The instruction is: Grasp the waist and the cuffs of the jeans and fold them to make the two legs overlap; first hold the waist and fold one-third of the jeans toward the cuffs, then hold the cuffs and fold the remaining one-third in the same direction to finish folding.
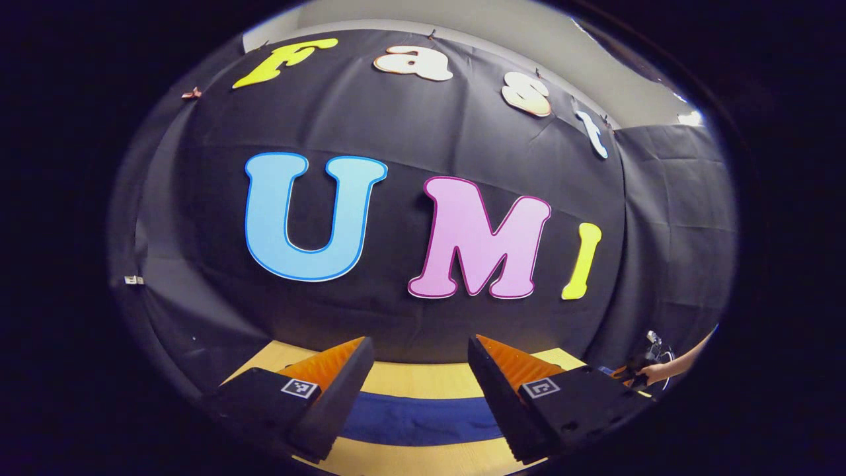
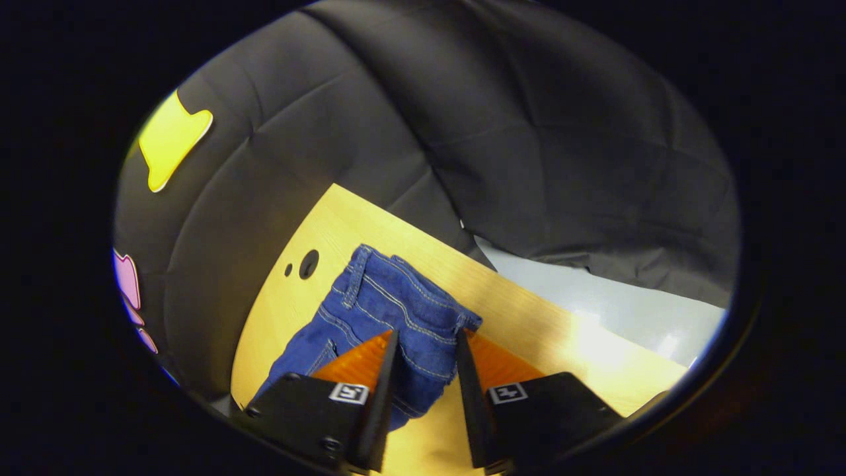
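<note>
Blue jeans (image 2: 390,297) lie flat on a light wooden table (image 2: 529,311), their waist end with waistband and stitched pockets pointing away in the right gripper view. My right gripper (image 2: 427,337) hovers just over the waist's near corner, open, with denim showing in the gap between its fingers. In the left gripper view my left gripper (image 1: 420,340) is open wide above the table (image 1: 410,380). A dark blue band of the jeans (image 1: 423,416) runs across below and between its fingers. The rest of the legs is hidden.
The black cloth wall stands close behind the table's far edge. Two round holes (image 2: 308,264) sit in the tabletop beside the waistband. Grey floor (image 2: 615,304) shows past the table's edge. A hand (image 1: 661,371) holds the other gripper (image 1: 636,375) at far right.
</note>
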{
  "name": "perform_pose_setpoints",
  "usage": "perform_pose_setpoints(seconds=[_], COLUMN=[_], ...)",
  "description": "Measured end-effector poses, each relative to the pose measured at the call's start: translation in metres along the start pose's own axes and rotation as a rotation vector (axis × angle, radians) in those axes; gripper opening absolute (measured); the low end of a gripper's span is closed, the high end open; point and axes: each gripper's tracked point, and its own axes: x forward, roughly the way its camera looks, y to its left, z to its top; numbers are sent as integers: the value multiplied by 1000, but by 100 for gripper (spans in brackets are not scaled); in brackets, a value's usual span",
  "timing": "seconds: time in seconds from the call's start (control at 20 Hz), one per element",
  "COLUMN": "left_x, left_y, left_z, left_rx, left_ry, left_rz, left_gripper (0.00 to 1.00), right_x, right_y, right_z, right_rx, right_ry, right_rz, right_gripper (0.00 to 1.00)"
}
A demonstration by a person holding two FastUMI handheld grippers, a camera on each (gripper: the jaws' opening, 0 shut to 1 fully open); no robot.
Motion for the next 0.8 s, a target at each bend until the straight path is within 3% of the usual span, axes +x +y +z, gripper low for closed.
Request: perform_pose_setpoints(seconds=[0.1,0.2,0.25,0.55,0.7,0.8], left_x=[-5,-14,-19,-54,-68,-74], left_y=[-4,5,12,60,90,112], left_z=[3,1,3,9,4,-8], left_rx=[2,19,34,5,-55,-89], left_ry=[3,27,29,39,46,73], left_rz=[-17,-19,-14,21,39,66], left_gripper=[96,96,96,96,96,96], right_x=[-7,-25,-35,-138,-203,-227], right_y=[7,26,38,182,276,325], right_z=[11,18,24,28,-6,-53], right_rx=[-22,-83,-123,-250,-318,-393], right_ry=[-35,-102,-136,-284,-322,-309], right_rz=[2,33,46,264,417,492], right_gripper=[28,10,18,17,16,15])
